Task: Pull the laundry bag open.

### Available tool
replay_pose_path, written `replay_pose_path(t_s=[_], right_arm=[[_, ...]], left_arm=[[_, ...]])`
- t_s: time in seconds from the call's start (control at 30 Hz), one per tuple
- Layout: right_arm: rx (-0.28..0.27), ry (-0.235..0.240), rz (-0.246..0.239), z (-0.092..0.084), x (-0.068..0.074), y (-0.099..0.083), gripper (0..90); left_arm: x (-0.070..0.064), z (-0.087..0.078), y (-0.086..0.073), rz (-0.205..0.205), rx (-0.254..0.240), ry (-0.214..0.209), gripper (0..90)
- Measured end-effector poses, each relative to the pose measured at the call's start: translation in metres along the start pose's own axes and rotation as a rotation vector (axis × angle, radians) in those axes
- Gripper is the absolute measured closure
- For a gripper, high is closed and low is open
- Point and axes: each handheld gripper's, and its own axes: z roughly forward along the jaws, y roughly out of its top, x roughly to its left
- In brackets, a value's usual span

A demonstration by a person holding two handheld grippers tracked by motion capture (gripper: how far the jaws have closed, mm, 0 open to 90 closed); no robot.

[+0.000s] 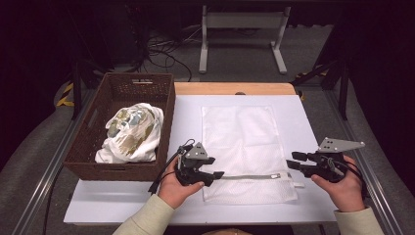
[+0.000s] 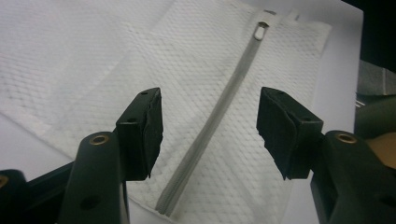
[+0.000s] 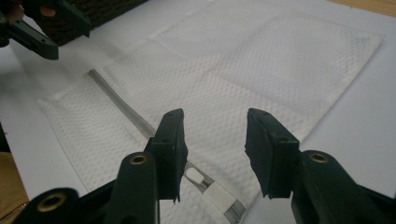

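Mesh laundry bag (image 1: 247, 147) lies zipped flat beside the basket (image 1: 93, 142), clothes (image 1: 131, 132) inside unloaded; both grippers' jaws spread, holding nothing

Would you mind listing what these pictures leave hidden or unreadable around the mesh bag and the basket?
- Inside of the mesh bag: high view, its white weave hides any contents.
- Print on the bundled cloth in the basket: high view, crumpled folds and too small to read.
- Zipper right end: right gripper view, cut by the bottom edge and the right gripper.
- Left gripper body: left gripper view, cut off below.
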Motion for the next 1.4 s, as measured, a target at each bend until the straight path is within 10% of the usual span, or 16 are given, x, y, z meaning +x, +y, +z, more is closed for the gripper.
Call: replay_pose_path(t_s=[0.73, 1.4], right_arm=[[0.263, -0.094, 0.139, 0.032, -0.015, -0.022, 53.0], [0.359, -0.108, 0.179, 0.051, -0.012, -0.03, 59.1]], left_arm=[[0.016, 0.01, 0.003, -0.03, 0.004, 0.093, 32.0], [0.016, 0.011, 0.003, -0.02, 0.02, 0.105, 31.1]])
